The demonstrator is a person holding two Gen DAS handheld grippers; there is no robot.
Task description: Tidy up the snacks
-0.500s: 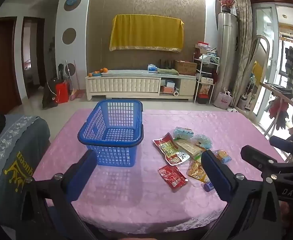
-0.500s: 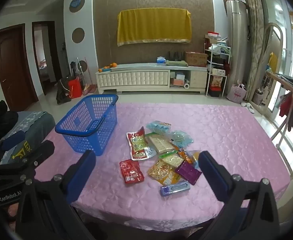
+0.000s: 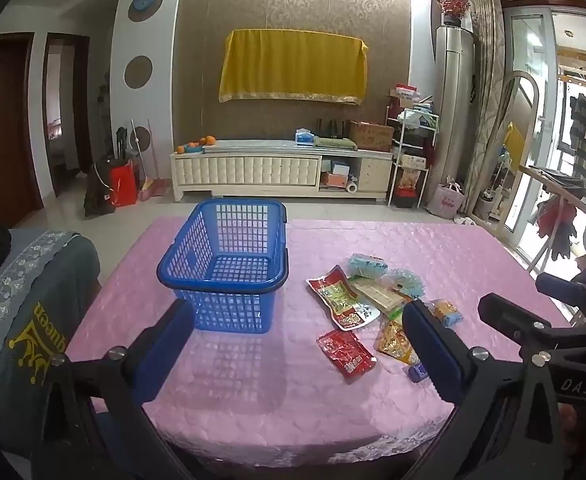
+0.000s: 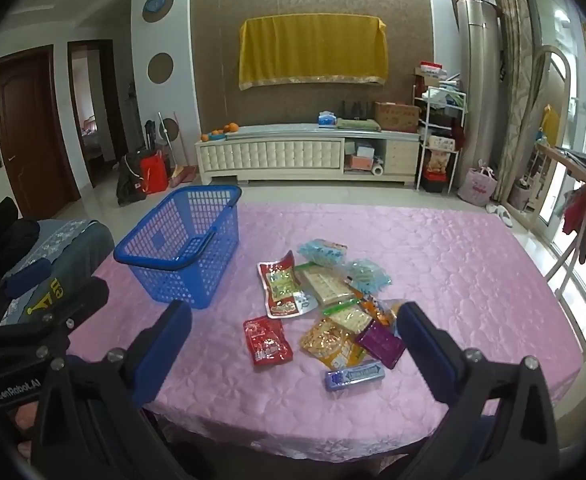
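Observation:
An empty blue plastic basket (image 3: 229, 264) (image 4: 181, 240) stands on the left part of a table with a pink cloth (image 3: 453, 248) (image 4: 473, 264). To its right lies a loose pile of snack packets (image 3: 369, 300) (image 4: 333, 300). The pile holds a small red packet (image 3: 345, 354) (image 4: 267, 340), a purple packet (image 4: 379, 342) and a blue gum pack (image 4: 355, 375). My left gripper (image 3: 297, 344) is open and empty above the table's near edge, in front of the basket. My right gripper (image 4: 293, 340) is open and empty above the near edge, in front of the pile.
A chair with a grey cover (image 3: 25, 320) (image 4: 53, 256) stands at the table's left side. A white TV cabinet (image 3: 281, 172) stands against the far wall beyond the table. A clothes rack (image 3: 565, 208) stands to the right.
Both grippers have shifted very slightly; the views are almost the same. Nothing on the table has moved.

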